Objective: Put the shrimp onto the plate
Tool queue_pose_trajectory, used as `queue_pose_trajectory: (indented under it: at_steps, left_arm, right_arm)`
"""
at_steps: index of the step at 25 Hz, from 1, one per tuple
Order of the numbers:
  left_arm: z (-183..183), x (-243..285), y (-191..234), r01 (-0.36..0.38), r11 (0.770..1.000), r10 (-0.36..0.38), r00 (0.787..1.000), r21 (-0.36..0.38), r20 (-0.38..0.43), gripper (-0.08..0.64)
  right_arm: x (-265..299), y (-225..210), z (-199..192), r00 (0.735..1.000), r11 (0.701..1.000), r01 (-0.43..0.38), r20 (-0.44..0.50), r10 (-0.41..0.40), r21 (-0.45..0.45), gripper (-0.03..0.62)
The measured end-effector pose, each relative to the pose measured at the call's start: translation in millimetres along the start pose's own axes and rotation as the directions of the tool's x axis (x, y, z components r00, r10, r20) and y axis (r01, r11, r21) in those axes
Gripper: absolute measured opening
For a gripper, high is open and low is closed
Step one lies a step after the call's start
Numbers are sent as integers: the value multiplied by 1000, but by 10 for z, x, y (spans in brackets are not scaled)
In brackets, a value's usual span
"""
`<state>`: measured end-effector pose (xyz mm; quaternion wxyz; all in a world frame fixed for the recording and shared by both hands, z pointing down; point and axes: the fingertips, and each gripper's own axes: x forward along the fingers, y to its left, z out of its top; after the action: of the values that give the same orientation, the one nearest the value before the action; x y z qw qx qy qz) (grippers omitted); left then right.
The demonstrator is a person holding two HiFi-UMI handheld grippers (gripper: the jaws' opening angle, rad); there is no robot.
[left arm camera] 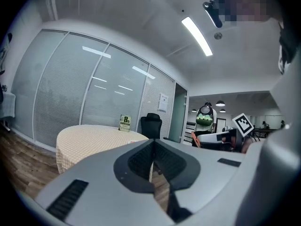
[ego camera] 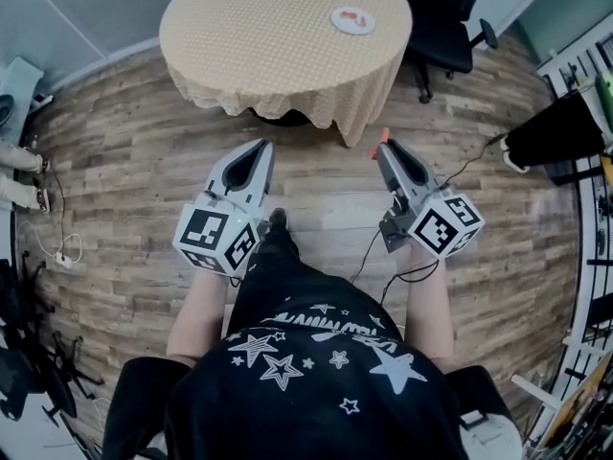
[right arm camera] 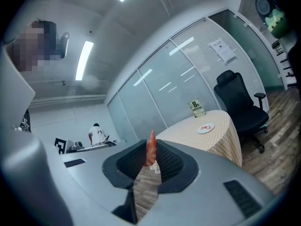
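Note:
An orange shrimp (right arm camera: pixel 150 148) is pinched between the jaws of my right gripper (right arm camera: pixel 149 160), its tip poking up past them; in the head view the shrimp (ego camera: pixel 380 142) shows as an orange bit at the tip of the right gripper (ego camera: pixel 386 149). A white plate (ego camera: pixel 352 19) with something red and white on it lies on the round table (ego camera: pixel 268 36) ahead, well beyond both grippers. From the right gripper view the plate (right arm camera: pixel 205 128) sits far off on the table. My left gripper (ego camera: pixel 264 148) is shut with nothing in it, its jaws pressed together (left arm camera: pixel 153 147).
The round table with a beige checked cloth stands on a wood floor (ego camera: pixel 316 185). A black office chair (ego camera: pixel 450 27) is at its right. A small green sign (left arm camera: pixel 124 123) stands on the table. Cables (ego camera: pixel 383 257) trail on the floor near my feet. Racks and gear line the right wall.

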<state>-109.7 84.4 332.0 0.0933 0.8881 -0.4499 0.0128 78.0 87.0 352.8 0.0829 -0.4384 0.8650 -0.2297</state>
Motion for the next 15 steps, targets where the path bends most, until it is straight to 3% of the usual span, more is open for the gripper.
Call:
queue_pose_trajectory:
  at_steps: [15]
  left_arm:
    - [101,1067,1146,27,997,-22,997,65,-75,11]
  right_arm:
    - [1434,-395,211,995,996,71,-60,-74,-49,72]
